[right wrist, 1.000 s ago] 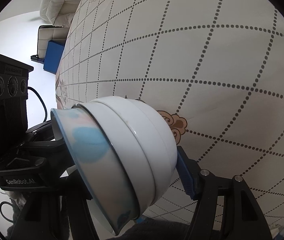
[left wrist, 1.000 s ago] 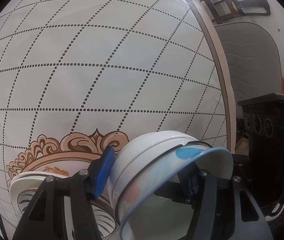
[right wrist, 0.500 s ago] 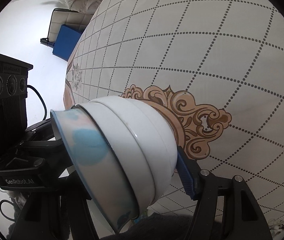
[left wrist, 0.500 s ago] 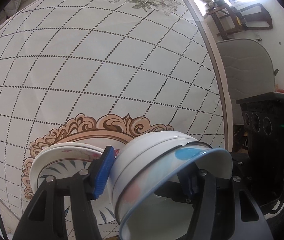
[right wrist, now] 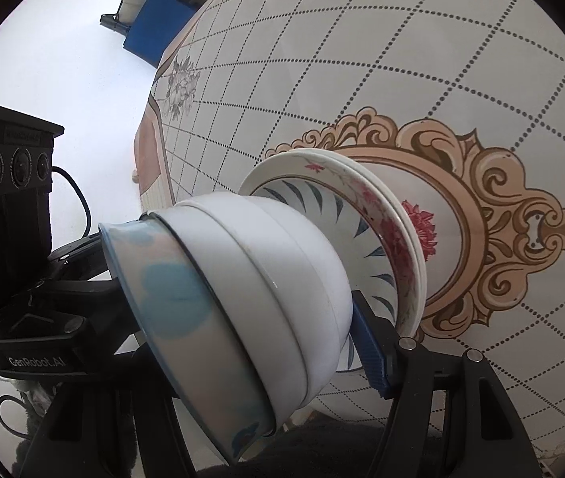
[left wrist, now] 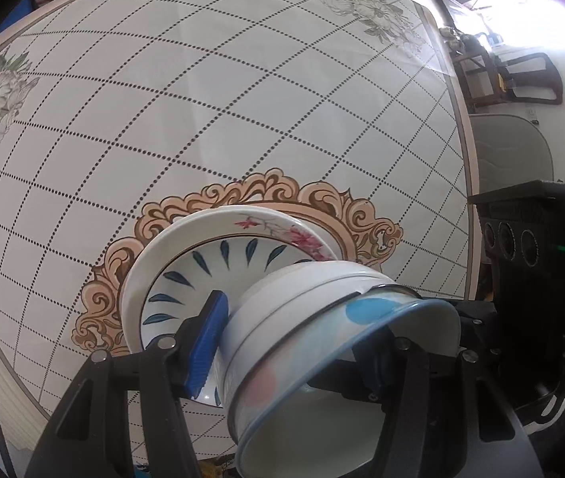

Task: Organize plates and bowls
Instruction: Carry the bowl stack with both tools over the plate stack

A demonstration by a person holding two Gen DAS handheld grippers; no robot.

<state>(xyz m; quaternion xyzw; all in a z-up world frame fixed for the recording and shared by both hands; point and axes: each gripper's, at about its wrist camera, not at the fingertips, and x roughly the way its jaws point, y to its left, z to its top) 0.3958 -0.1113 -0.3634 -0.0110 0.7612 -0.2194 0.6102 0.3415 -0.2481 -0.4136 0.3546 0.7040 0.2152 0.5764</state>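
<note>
A stack of nested bowls (left wrist: 322, 338), white ones under a top bowl with blue and pink blotches, is held from both sides. My left gripper (left wrist: 294, 350) is shut on the bowl stack, its blue pad (left wrist: 206, 342) against the white side. My right gripper (right wrist: 242, 338) is shut on the same bowl stack (right wrist: 250, 310) from the opposite side. Beyond the bowls a stack of plates (left wrist: 203, 263) rests on the table's ornate medallion; the top plate has blue leaf strokes, the one below a red flower rim. The plates also show in the right wrist view (right wrist: 382, 215).
The table (left wrist: 203, 99) wears a white cloth with dotted diamond lines and flower prints at the corners. Its right edge (left wrist: 465, 151) runs close to a grey chair (left wrist: 513, 151). A blue box (right wrist: 159, 28) stands on the floor beyond the far end.
Both grippers have carried the bowl stack back and up over the table, so the medallion and the plate stack have come fully into view just beyond the bowls.
</note>
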